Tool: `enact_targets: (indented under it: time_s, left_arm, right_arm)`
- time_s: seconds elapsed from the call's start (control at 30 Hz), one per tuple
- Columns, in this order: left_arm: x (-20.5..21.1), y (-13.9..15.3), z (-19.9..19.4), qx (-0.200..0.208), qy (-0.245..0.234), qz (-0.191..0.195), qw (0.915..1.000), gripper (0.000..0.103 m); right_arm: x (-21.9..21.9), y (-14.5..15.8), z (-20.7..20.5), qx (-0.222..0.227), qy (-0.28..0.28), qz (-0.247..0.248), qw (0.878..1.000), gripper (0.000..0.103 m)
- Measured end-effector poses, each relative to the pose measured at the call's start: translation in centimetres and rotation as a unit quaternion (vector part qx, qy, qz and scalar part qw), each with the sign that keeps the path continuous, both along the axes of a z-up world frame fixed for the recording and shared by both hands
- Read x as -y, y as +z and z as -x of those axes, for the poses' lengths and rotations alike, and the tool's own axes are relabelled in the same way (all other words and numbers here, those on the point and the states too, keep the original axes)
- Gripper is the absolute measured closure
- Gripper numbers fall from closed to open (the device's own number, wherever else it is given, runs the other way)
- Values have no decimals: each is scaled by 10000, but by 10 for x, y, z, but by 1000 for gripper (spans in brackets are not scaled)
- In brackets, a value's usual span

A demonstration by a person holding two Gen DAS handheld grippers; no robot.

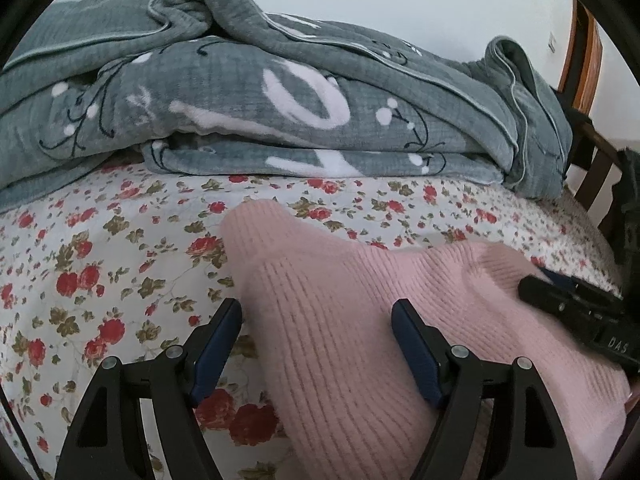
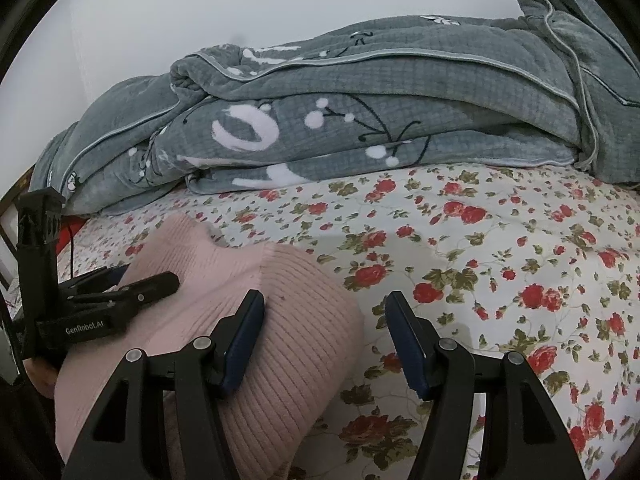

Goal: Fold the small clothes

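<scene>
A pink ribbed knit garment lies bunched on the floral bedsheet. My left gripper is open and hovers over the garment's left edge, its right finger above the knit. In the right wrist view the same garment lies at the lower left. My right gripper is open over the garment's right edge, its left finger above the knit and its right finger above the sheet. Each gripper shows in the other's view: the right one and the left one both rest at the garment.
A folded grey blanket with white patterns lies across the back of the bed, also in the right wrist view. A wooden headboard stands at the far right. A white wall is behind.
</scene>
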State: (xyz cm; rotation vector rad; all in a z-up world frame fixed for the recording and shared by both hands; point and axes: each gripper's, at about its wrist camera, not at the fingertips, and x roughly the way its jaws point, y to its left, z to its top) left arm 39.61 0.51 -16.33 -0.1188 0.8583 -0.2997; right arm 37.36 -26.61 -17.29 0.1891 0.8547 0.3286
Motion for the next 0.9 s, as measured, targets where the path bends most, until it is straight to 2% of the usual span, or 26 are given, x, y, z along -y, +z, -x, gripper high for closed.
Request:
enact_targets:
  time_s: [0.27,0.33,0.4,0.47,0.53,0.57,0.7,0.77,0.83,0.9]
  left_arm:
    - [-15,-11,-10,-389,286,368,9982,28]
    - [-18,-13,-11,-438,337,474,9973,33]
    - [-19,-13,-11,-432,383,514,9970,38]
    - [-18,-13,-10,-423,332,572,9969,50]
    - [-18,-11,-8,-362,305,605,9970,61]
    - [-18,-10,-7,-329,281,637,9970,62]
    - [-19,-8,-6,-318,302,678,9967,63]
    - [-20,-8,-6,-301,323,657,9969,62]
    - [-19,-7,-5,-288,381,573,9972,56]
    - [-18,-5,-3,-242,415,479,9977,53]
  right_arm:
    - [-5,-10,-5,-383,218,-144,9989,40]
    - [-2,-12,-6,-426,180,-232,9987,40]
    - [1,-13,-8,-436,34,-212,9988,45]
    - [1,-14,-8,-451,9,-220,9987,49]
    - [0,-12,-7,-400,75,-217,9989,58]
    - [-2,-11,-6,-366,96,-191,9991,64]
    - [-4,-5,-2,-148,56,-59,9999,74]
    - [-2,-4,-2,-128,-4,-50,9999,74]
    - [0,-5,-3,-155,-85,-23,9998,74]
    - [1,-3,-2,-121,-148,38,9998,65]
